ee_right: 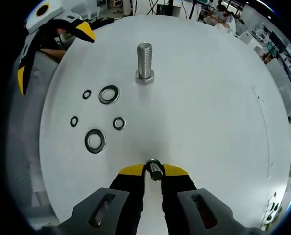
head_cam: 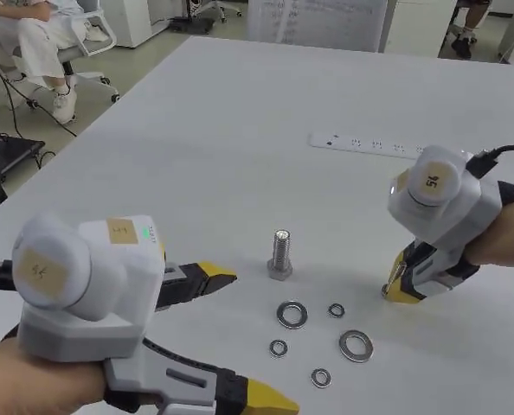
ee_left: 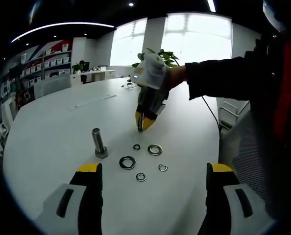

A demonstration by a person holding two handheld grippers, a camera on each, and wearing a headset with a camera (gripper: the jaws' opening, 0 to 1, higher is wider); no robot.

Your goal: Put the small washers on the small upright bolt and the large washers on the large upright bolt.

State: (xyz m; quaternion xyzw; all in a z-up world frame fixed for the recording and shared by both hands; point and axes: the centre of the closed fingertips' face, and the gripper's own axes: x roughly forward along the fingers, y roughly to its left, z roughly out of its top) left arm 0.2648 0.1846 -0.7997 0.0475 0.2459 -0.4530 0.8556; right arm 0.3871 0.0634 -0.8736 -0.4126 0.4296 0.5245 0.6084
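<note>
Right claw [ee_right: 154, 172] grips the small bolt [ee_right: 154, 168], standing it on the desk [ee_right: 209, 122] near the loose washers [ee_right: 109, 94]; left claw [ee_left: 154, 167] gapes idle; next, release it upright.

Number "54", probably, on the tan sticker [head_cam: 432, 181] atop the right gripper [head_cam: 395, 290].

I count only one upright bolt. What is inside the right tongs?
The end of a small bolt shows, clamped in the right tongs; its remainder is covered.
</note>
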